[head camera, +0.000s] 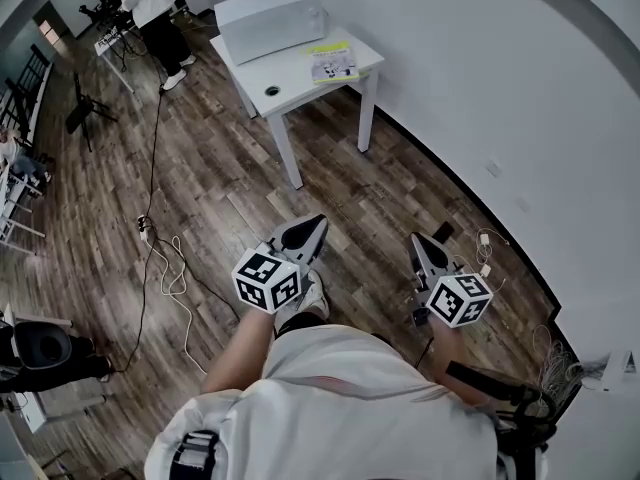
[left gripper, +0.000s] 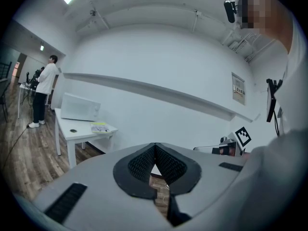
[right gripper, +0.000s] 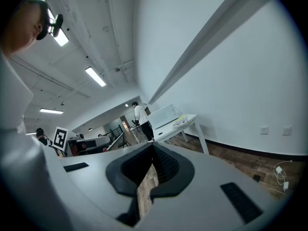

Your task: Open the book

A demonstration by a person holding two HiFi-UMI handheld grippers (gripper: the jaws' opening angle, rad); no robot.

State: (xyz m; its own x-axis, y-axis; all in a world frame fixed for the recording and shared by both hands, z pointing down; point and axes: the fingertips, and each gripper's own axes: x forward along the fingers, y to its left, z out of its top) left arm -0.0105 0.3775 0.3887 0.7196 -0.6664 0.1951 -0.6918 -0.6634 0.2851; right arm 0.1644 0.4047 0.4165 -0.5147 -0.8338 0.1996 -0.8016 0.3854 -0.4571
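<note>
The book (head camera: 333, 61), thin with a yellow-green cover, lies closed near the right end of a white table (head camera: 290, 83) far ahead of me. It also shows small in the left gripper view, book (left gripper: 101, 127), and in the right gripper view, book (right gripper: 182, 120). My left gripper (head camera: 310, 230) and right gripper (head camera: 418, 243) are held side by side over the wooden floor, well short of the table, pointing toward it. Both are shut with their tips touching and nothing between them, as seen at the left gripper (left gripper: 155, 146) and the right gripper (right gripper: 153, 146).
A white microwave (head camera: 270, 23) stands on the table behind the book, next to a small dark round thing (head camera: 272, 91). A person (head camera: 150, 8) in a white top stands at equipment at the far left. Cables (head camera: 165, 268) trail across the floor. A white wall (head camera: 500, 88) runs along the right.
</note>
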